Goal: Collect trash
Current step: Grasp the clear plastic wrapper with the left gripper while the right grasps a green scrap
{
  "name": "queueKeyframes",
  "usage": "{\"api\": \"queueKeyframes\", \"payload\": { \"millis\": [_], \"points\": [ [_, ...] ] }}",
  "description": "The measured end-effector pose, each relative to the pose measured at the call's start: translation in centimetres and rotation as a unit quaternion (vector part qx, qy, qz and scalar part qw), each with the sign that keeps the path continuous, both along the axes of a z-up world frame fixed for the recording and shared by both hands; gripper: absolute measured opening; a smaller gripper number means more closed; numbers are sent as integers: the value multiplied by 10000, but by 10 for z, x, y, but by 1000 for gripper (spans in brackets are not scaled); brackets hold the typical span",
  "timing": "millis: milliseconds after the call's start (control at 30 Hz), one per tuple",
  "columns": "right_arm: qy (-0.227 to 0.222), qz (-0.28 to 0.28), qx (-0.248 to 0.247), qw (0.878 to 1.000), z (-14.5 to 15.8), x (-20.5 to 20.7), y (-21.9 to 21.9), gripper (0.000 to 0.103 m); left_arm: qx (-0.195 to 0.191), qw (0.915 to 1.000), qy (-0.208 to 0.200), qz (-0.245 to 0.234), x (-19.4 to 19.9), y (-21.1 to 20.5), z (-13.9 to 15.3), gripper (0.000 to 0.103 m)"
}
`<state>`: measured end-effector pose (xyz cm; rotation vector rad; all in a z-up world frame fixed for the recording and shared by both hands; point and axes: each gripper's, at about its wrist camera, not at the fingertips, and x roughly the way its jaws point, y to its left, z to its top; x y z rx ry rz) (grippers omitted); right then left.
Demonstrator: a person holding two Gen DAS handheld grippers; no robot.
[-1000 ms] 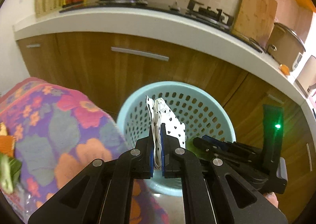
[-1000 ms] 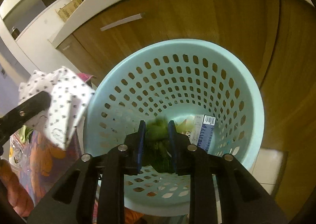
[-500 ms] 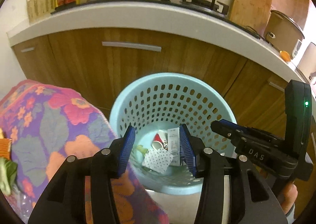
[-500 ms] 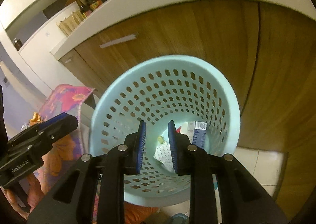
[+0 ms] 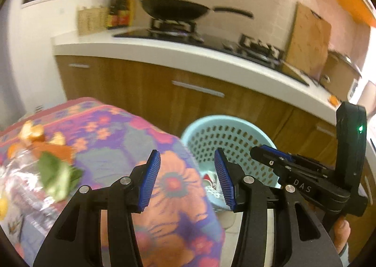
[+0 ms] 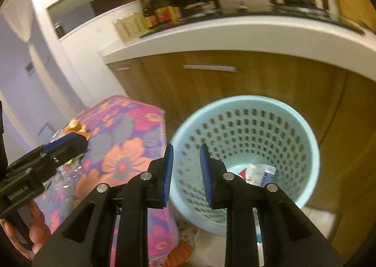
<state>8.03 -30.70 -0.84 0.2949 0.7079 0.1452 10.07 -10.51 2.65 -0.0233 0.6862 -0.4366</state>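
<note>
both views blurred. trash in the blue basket (image 6: 305, 140) mostly hidden behind right gripper (image 6: 186, 173); only a blue/white carton (image 6: 264, 173) shows. left gripper (image 5: 188, 180) spread wide w/ nothing btwn, right gripper parted, also bare. leaf (image 5: 56, 175) & peels (image 5: 35, 134) lie on floral cloth (image 5: 117, 140) beside basket. wok (image 5: 176, 9) on stove behind.
</note>
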Motion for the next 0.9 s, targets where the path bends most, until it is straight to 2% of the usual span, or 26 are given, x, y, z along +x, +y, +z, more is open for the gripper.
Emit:
{"api": "queueKeyframes", "payload": {
  "millis": [233, 400, 500, 600, 733, 900],
  "points": [
    [-321, 672, -262, 9969, 20, 1, 61, 20, -456, 9952, 2, 869, -28, 76, 8, 47],
    [-552, 1114, -493, 9910, 31, 7, 104, 20, -724, 9829, 24, 1691, -49, 133, 2, 47],
    [-667, 1418, -630, 9856, 34, 13, 132, 20, -888, 9751, 51, 2030, -56, 160, -2, 47],
    [-718, 1682, -743, 9803, 35, 20, 155, 20, -1017, 9699, 171, 2207, -56, 175, -8, 47],
    [-751, 2051, -826, 9723, 34, 29, 185, 20, -1122, 9670, 399, 2253, -49, 182, -21, 47],
    [-811, 2421, -699, 9643, 31, 40, 209, 20, -1186, 9618, 574, 2401, -35, 184, -38, 47]
  ]
}}
